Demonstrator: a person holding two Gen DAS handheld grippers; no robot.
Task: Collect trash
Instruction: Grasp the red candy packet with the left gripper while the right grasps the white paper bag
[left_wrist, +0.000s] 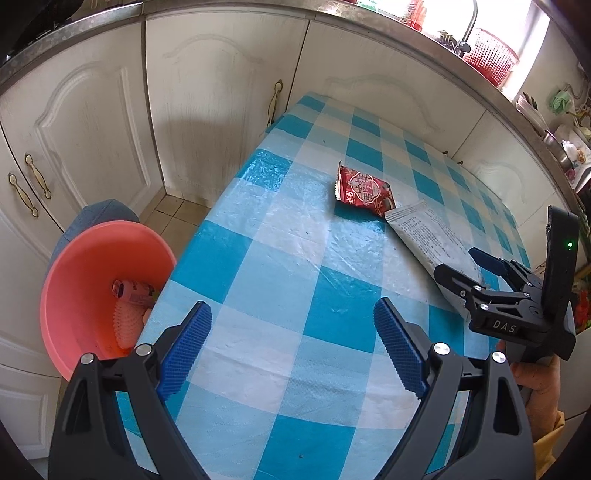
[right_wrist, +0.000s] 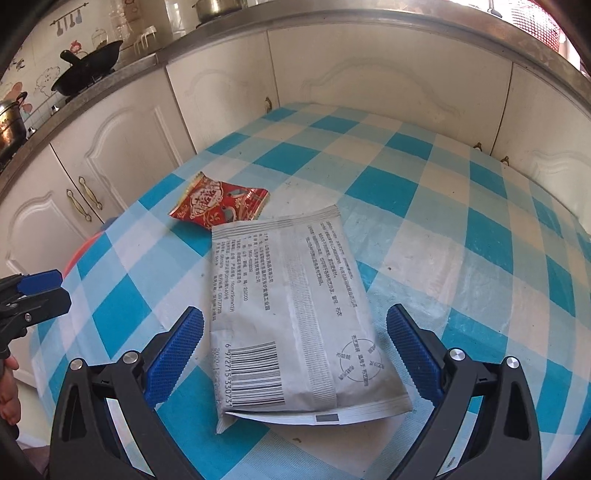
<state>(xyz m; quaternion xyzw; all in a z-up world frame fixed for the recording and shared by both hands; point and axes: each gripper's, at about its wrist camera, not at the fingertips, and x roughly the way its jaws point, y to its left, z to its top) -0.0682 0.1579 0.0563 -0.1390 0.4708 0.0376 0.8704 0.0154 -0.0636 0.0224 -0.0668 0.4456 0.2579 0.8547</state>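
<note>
A silver-white printed wrapper lies flat on the blue-checked tablecloth. My right gripper is open, its blue pads on either side of the wrapper's near end. A red snack wrapper lies just beyond it, touching its far edge. Both show in the left wrist view: the red wrapper and the silver wrapper. My left gripper is open and empty over the table's left part. The right gripper shows at the right there. A pink bin beside the table's left edge holds some trash.
White cabinet doors run behind and left of the table, under a steel counter edge. A red basket stands on the counter by the window. A black wok sits on the stove at far left. The floor is tiled.
</note>
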